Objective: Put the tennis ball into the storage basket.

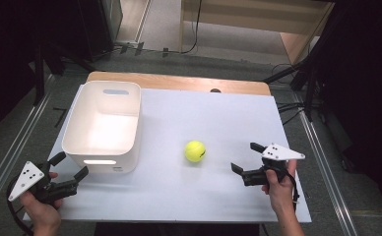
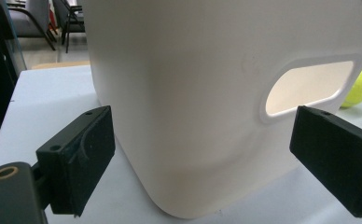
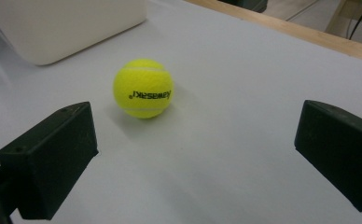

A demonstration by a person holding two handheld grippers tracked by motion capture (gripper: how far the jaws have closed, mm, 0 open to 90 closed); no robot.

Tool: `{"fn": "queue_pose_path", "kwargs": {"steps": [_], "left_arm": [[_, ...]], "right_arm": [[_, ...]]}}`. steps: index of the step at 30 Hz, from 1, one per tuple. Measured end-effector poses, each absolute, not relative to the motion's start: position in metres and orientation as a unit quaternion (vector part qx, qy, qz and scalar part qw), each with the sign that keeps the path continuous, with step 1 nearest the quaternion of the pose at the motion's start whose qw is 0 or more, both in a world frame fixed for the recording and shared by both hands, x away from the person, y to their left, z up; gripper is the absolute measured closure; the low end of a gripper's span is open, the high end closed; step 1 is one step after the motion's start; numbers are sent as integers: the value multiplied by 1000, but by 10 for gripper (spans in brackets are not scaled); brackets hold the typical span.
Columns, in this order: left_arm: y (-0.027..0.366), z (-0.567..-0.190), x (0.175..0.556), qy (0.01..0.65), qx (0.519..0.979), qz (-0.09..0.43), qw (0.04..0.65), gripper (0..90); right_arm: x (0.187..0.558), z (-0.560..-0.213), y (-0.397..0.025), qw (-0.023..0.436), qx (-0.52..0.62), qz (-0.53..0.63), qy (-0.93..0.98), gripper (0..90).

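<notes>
Right gripper (image 3: 195,154), closest to the lens in its own view: fingers (image 3: 48,163) spread wide, nothing between them, pointing at the tennis ball (image 3: 144,87). In the high view the same gripper (image 1: 248,160) is sitting to the right of the ball (image 1: 195,151), near but apart from it.

Ball is resting on the white bench (image 1: 204,113) in open space, roughly mid-bench, to the right of the white bin (image 1: 103,125) and clear of it. Printed lettering is facing the right gripper.

Judgement on the step: the right gripper is lining up on the ball, presumably to lift it toward the bin. The ball is sitting left of centre between the fingers, so the hand should be shifting left before advancing. Keep the fingers low and level, straddle the ball at its widest part, then close slowly; a round ball on a smooth bench will likely be rolling off if one finger touches first.

Left gripper (image 1: 63,174) is waiting at the bin's near left corner, fingers (image 2: 79,161) wide apart and empty, the bin wall (image 2: 193,93) and its handle slot (image 2: 309,86) just ahead. It could be steadying the bin if needed.
</notes>
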State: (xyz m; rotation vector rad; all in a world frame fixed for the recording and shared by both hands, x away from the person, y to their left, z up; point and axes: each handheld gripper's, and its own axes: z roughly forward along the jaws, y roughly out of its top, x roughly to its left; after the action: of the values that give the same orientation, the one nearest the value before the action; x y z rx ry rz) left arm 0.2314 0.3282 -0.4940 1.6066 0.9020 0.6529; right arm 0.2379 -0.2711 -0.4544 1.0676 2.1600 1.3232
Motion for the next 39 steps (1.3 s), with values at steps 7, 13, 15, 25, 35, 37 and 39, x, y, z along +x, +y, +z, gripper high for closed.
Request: {"fn": "queue_pose_path", "kwargs": {"steps": [7,13,15,25,35,37,39], "left_arm": [[329,-494,231,382,681,275,561,71],[329,-494,231,382,680,274,563,72],[329,-494,231,381,681,273,563,71],[328,-494,231,379,683,272,561,72],[329,-494,231,378,684,271,562,71],[329,-494,231,379,683,271,563,72],[329,-494,231,379,682,271,563,71]], "right_arm": [[251,-448,-252,180,362,453,794,0],[265,-438,-231,169,337,436,817,0],[267,-437,-228,166,333,434,820,0],[285,-429,-197,128,313,411,846,0],[297,-432,-181,105,308,390,861,0],[299,-434,-175,106,303,377,869,0],[300,-435,-171,107,294,368,876,0]]}}
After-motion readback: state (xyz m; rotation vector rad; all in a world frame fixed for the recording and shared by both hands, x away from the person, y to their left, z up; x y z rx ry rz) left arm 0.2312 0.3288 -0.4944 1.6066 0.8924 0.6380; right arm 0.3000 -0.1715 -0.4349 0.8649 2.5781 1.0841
